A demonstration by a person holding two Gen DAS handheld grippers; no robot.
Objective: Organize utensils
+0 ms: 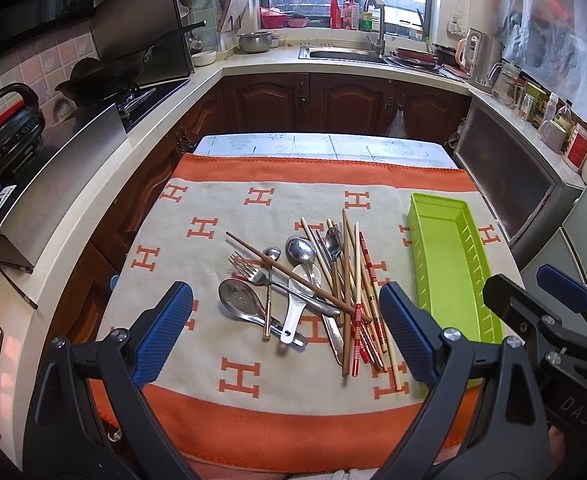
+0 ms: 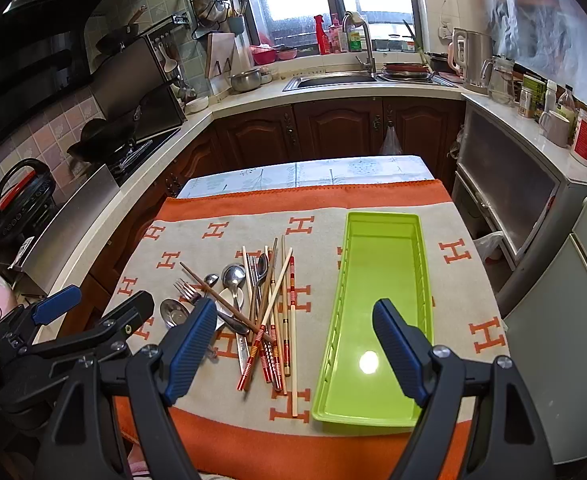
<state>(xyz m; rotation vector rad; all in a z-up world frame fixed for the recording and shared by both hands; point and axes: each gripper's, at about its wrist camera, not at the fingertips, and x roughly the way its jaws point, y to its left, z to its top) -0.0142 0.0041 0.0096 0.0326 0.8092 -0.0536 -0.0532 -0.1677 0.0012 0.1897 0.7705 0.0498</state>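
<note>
Left wrist view: left gripper jaws spread above utensil pile; right gripper jaws spread, tray empty.

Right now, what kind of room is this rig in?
A home kitchen, most likely: a sink with faucet under the window, a wok on the stove, and wooden cabinets below the counter.

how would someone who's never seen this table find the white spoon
Start at the lime green tray on the orange-bordered cloth, then look left to the utensil pile. The white spoon lies in it: the only white piece among metal spoons, a fork and chopsticks.
</note>
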